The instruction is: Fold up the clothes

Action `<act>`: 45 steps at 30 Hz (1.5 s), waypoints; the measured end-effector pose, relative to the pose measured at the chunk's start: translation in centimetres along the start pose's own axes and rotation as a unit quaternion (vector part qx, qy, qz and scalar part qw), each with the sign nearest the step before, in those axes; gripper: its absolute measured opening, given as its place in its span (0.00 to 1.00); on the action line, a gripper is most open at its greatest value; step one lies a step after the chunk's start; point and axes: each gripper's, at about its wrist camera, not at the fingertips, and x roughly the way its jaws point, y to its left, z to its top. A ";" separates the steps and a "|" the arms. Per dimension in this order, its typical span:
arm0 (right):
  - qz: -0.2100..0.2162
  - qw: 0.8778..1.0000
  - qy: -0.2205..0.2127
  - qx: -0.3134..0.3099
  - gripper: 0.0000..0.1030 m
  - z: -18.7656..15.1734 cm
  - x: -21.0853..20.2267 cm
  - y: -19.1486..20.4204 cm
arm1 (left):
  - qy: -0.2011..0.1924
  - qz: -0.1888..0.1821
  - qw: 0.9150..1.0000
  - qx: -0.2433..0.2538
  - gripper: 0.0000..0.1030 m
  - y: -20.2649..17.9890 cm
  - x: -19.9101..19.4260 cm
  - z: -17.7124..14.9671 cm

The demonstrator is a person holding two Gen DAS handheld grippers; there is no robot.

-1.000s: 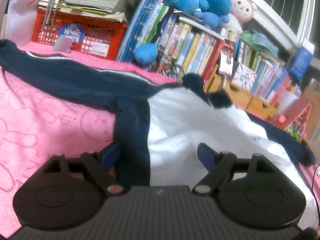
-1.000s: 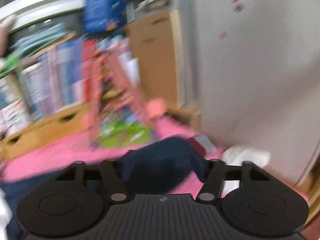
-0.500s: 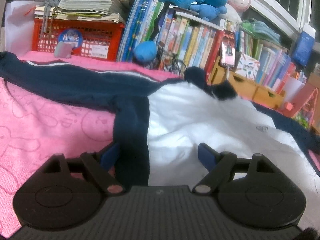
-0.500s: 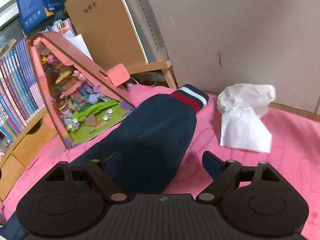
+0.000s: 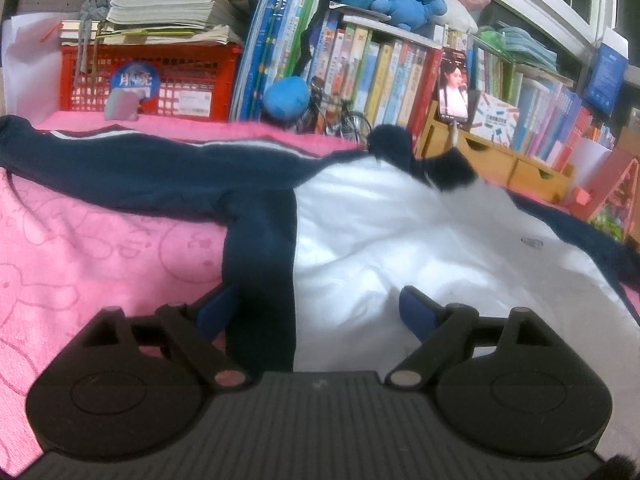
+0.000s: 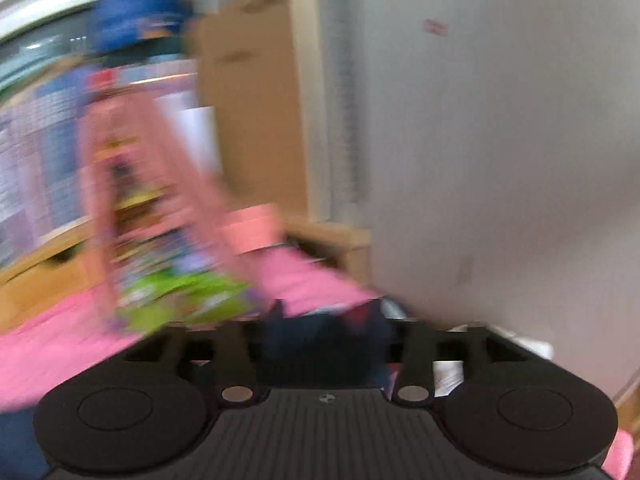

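A white jacket [image 5: 400, 232] with navy sleeves and side panels lies spread on a pink towel [image 5: 80, 260]. Its left sleeve [image 5: 120, 168] stretches away to the left. My left gripper [image 5: 316, 306] sits low over the hem, its jaws opening. The navy side panel [image 5: 260, 260] and white cloth lie between its fingers, and the pads stand apart from the cloth. The right wrist view is blurred by motion. In it, my right gripper [image 6: 326, 336] has its jaws opening, and the navy sleeve cuff [image 6: 320, 344] fills the gap and touches both fingers.
A red crate [image 5: 160, 76] topped with papers and a row of books [image 5: 360, 68] line the back, with wooden drawers [image 5: 500, 160] to the right. Near the right gripper stand a pink toy house [image 6: 160, 200], a white tissue [image 6: 452, 372] and a grey wall [image 6: 500, 160].
The left gripper has barely moved. The right view has swung upward and blurred. The cuff that lay flat on the towel now sits bunched between narrower fingers.
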 end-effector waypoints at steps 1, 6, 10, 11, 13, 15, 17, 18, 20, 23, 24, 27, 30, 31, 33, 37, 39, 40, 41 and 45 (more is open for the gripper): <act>0.026 0.999 -0.002 -0.027 0.50 -0.4 -1.4 1.4 | 0.003 0.011 1.000 0.008 0.87 -0.4 -0.1 0.3; 0.190 0.969 0.012 -0.160 0.64 -2.1 -9.8 10.0 | -0.028 -0.003 0.998 0.065 0.77 -2.3 -1.9 3.9; 0.365 0.900 0.083 -0.223 0.89 -4.6 -15.7 19.3 | -0.018 -0.051 0.991 0.119 0.64 -5.4 -0.5 6.1; 0.399 0.879 0.108 -0.239 0.89 -5.8 -16.3 22.2 | -0.006 -0.063 0.990 0.128 0.61 -6.1 0.4 6.1; 0.428 0.849 0.123 -0.284 0.87 -8.5 -17.5 27.4 | 0.014 -0.061 0.987 0.151 0.57 -7.1 2.4 5.2; 0.437 0.831 0.112 -0.326 0.85 -11.0 -18.3 31.2 | 0.030 -0.054 0.986 0.158 0.55 -7.6 4.3 4.4; 0.435 0.821 0.119 -0.351 0.83 -13.2 -17.9 34.2 | 0.044 -0.046 0.988 0.142 0.55 -7.2 5.8 4.1; 0.432 0.821 0.125 -0.353 0.82 -13.8 -17.4 34.7 | 0.049 -0.041 0.989 0.133 0.55 -6.8 6.4 4.1; 0.425 0.822 0.138 -0.355 0.83 -15.0 -16.4 35.6 | 0.062 -0.036 0.989 0.129 0.58 -5.9 6.8 3.9; 0.406 0.838 0.152 -0.332 0.84 -13.7 -14.6 33.5 | 0.061 -0.014 0.988 0.142 0.58 -4.9 6.5 3.8; 0.384 0.849 0.152 -0.330 0.84 -13.2 -13.7 32.5 | 0.057 -0.007 0.988 0.144 0.58 -4.5 6.4 3.8; 0.291 0.897 0.134 -0.303 0.85 -10.7 -9.1 27.7 | 0.057 0.007 0.990 0.128 0.58 -3.1 6.1 3.9; 0.163 0.954 0.162 -0.191 0.86 -7.1 -3.0 20.0 | 0.052 0.027 0.991 0.122 0.58 -1.7 5.9 4.0; 0.114 0.967 0.177 -0.146 0.86 -5.9 -1.3 17.2 | 0.048 0.036 0.990 0.127 0.58 -1.3 5.7 4.1; -0.002 0.977 0.173 -0.121 0.57 -4.0 -0.4 12.8 | 0.041 0.057 0.988 0.138 0.57 -0.4 5.2 4.2; 0.009 0.986 0.127 -0.105 0.57 -1.5 -4.4 7.1 | 0.038 0.057 0.989 0.128 0.56 0.8 4.2 4.9; 0.029 0.990 0.094 -0.097 0.62 -0.4 -7.5 5.8 | 0.037 0.054 0.991 0.117 0.56 1.2 3.8 5.1; 0.032 0.991 0.078 -0.099 0.62 0.1 -9.0 5.4 | 0.034 0.053 0.991 0.116 0.56 1.2 3.6 5.2; 0.036 0.992 0.064 -0.106 0.64 0.6 -10.5 5.3 | 0.029 0.051 0.992 0.114 0.56 1.1 3.3 5.3; 0.061 0.987 0.021 -0.145 0.71 1.5 -16.7 5.5 | 0.013 0.028 0.994 0.102 0.57 0.8 1.2 5.3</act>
